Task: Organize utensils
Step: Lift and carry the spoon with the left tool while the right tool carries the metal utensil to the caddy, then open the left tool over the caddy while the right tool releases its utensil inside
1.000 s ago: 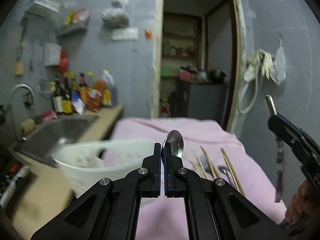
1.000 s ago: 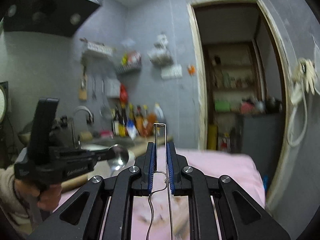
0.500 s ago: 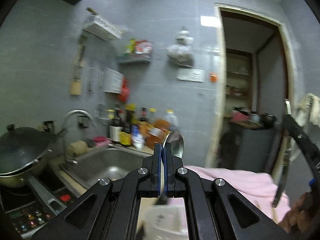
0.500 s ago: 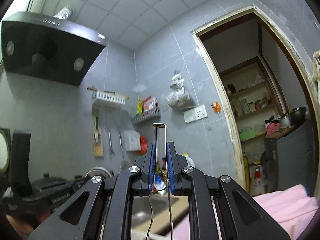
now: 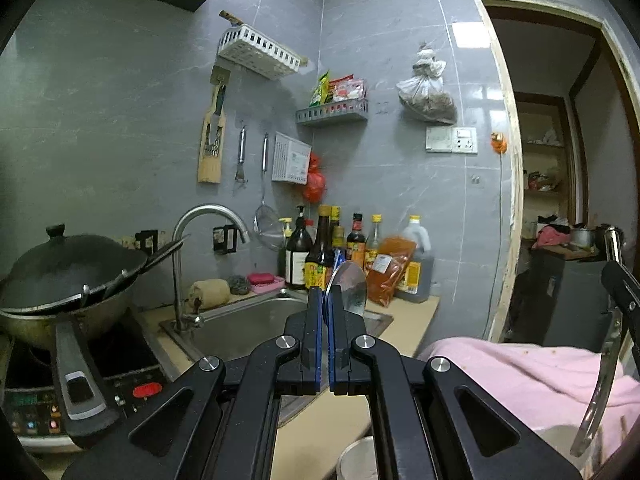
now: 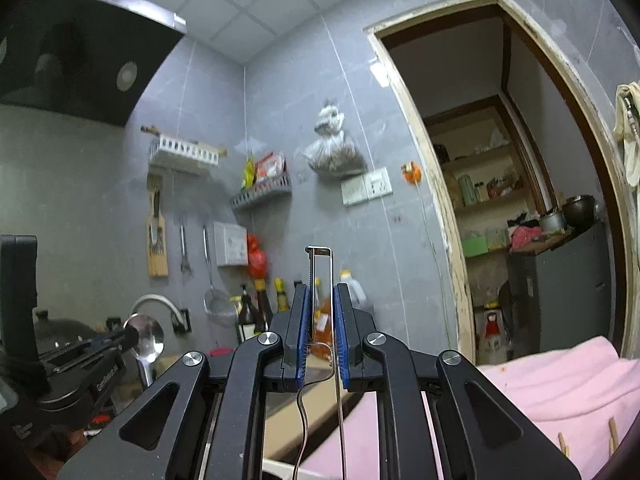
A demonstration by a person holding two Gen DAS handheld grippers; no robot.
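Above the sink [image 5: 256,320], the left gripper [image 5: 324,308] pinches a spoon [image 5: 348,290] and the right gripper [image 6: 322,320] clamps a peeler [image 6: 320,276], both lifted clear, likely for sorting.

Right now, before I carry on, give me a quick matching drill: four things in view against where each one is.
Things:
1. spoon
2. peeler
3. wok
4. strainer

Places:
A. hanging on the wall behind the sink
B. on the stove, left of the sink
C. clamped in the left gripper
D. clamped in the right gripper

Pairs: 1-C, 2-D, 3-B, 4-A
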